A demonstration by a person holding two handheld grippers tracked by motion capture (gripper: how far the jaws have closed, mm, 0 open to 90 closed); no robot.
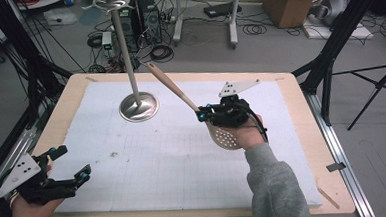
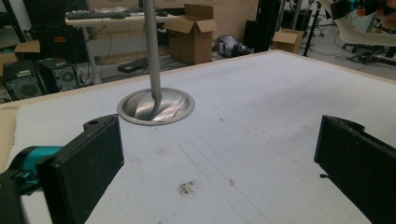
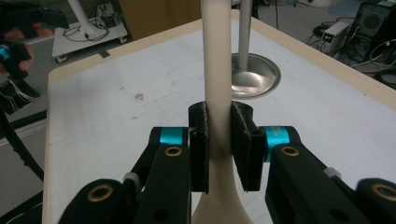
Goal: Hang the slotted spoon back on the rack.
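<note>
A beige slotted spoon (image 1: 180,91) hangs in the air over the middle of the white mat, handle pointing up and left toward the stand, perforated bowl (image 1: 225,136) low by the hand. My right gripper (image 1: 205,114) is shut on its handle just above the bowl; in the right gripper view both pads (image 3: 200,144) press the handle (image 3: 217,70). A metal stand (image 1: 139,106) with a round base and tall pole rises at the back left of the mat. My left gripper (image 1: 73,165) rests open at the table's front left, nothing between its jaws (image 2: 219,168).
The white gridded mat (image 1: 158,155) covers most of the wooden table (image 1: 70,95). A small dark stain (image 2: 187,187) marks the mat in front of the left gripper. Tripod legs, cables, boxes and computer cases stand on the floor beyond the table.
</note>
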